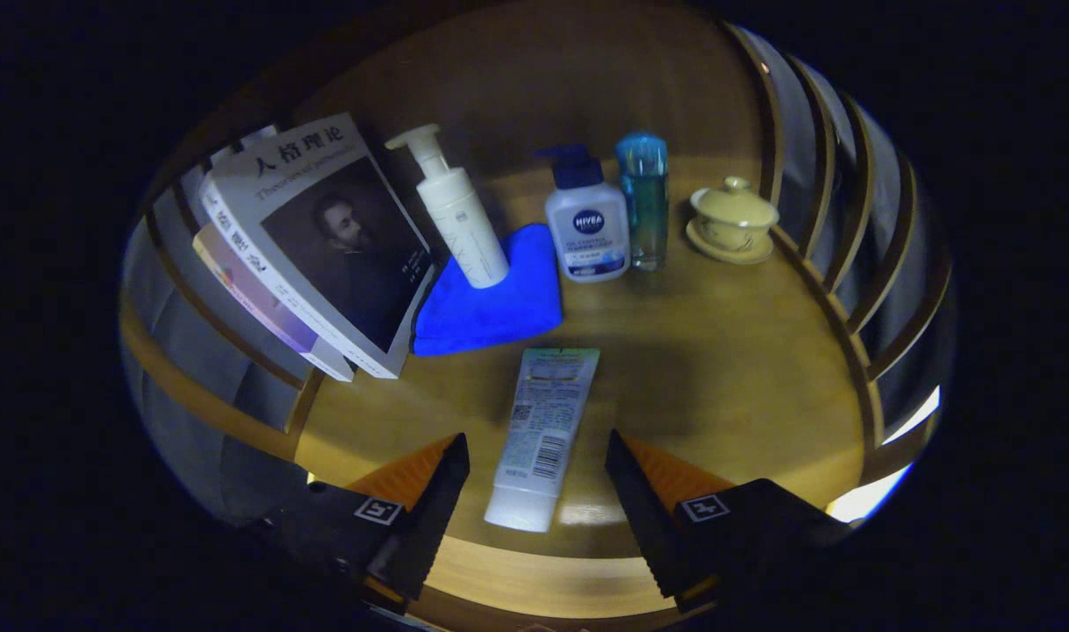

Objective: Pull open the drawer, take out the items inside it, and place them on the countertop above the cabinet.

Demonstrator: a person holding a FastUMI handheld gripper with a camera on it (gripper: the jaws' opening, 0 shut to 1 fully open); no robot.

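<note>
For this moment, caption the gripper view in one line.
Open gripper fingers straddle a tube lying flat on the wooden countertop, bottles beyond.

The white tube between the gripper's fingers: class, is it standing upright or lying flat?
Lying flat. The white tube rests lengthwise on the wooden countertop, cap toward the open gripper, whose fingers flank it without touching.

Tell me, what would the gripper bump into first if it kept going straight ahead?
Probably the white tube lying flat between the open fingers of the gripper. Beyond it sits the blue cloth, though depth is hard to judge.
</note>
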